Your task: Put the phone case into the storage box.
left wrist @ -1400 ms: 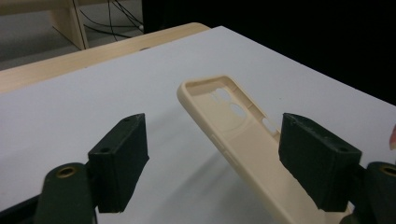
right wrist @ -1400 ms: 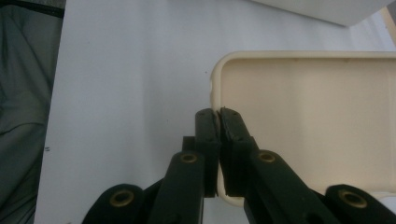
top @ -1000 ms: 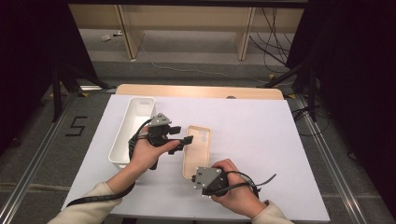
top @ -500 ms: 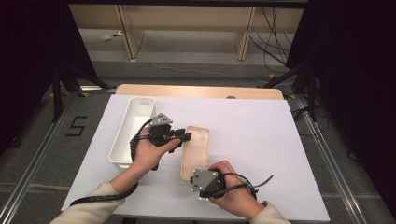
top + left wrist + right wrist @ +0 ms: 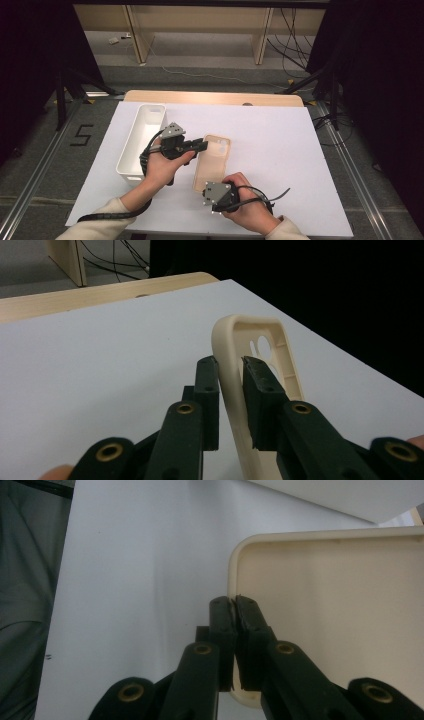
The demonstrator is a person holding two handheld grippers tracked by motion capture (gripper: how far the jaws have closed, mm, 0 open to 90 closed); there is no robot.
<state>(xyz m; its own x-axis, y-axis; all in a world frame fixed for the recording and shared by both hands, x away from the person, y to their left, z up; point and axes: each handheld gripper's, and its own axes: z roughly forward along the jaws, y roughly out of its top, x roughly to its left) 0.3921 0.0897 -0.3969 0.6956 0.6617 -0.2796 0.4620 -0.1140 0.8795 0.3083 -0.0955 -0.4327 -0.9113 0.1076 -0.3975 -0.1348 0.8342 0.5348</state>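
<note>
Since a second ago our left gripper (image 5: 202, 145) has stayed at the case's long edge, barely shifted; right gripper (image 5: 204, 193) also holds its spot at the near end. Case hasn't moved noticeably.

Count: one beige phone case (image 5: 214, 159), one white bin (image 5: 142, 140), two grippers, one white surface (image 5: 280, 150).

Landmark = the case. It lies open side up on the surface, camera cutouts at its far end. Bin sits just beside it on the left, long axis roughly parallel, apart from it, not touching.

Left gripper: we come in from the bin side. In the left gripper view the jaws straddle the case's raised side wall (image 5: 231, 390), one jaw outside, one inside, at a narrow gap. Wall sits between them; whether both pads press on it we can't tell for sure, but it looks pinched.

Right gripper: at the case's near corner. In the right gripper view (image 5: 231, 630) the jaws are nearly together with the thin rim (image 5: 233, 575) of the case caught between them, so we're clamped on the near end wall.

Both our hands are wrapped around the gripper bodies, with cables trailing back toward the near edge of the surface.
</note>
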